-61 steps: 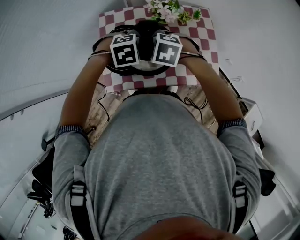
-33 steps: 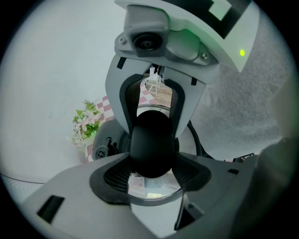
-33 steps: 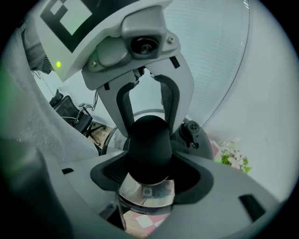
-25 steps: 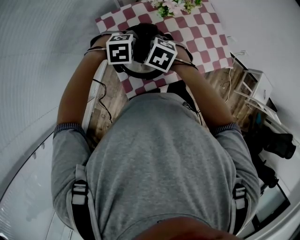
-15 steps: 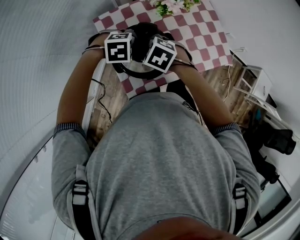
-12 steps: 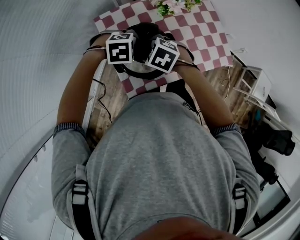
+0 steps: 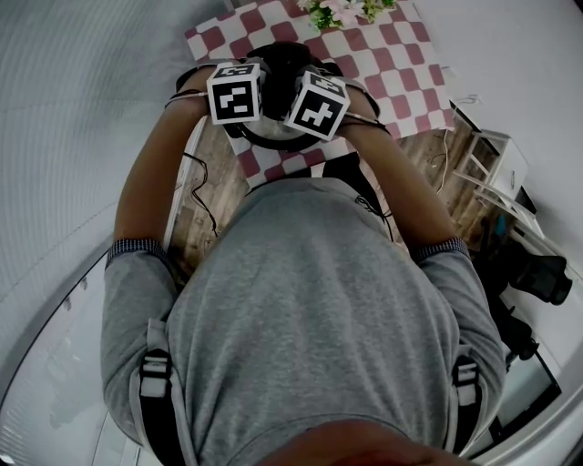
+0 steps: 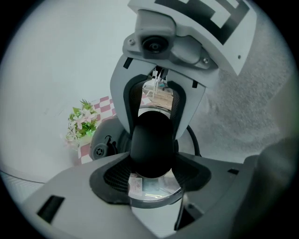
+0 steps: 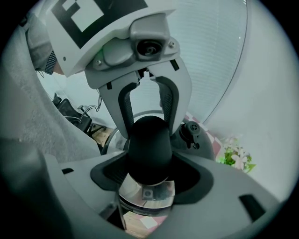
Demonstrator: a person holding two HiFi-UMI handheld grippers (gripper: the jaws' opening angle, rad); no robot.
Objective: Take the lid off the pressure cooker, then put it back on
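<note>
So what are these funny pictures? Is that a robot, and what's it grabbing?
No robot: a person in a grey shirt holds a grabbing tool in each hand. One picture looks down from a camera on their head. The other two come from small cameras riding on the left tool and the right tool. On the checked cloth stand a pressure cooker and some flowers. The fingers of both tools squeeze the black handle on the cooker's lid, one from each side.

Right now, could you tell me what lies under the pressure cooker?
A red-and-white checked cloth spreads beneath the pressure cooker; the patch directly below is hidden by it.
</note>
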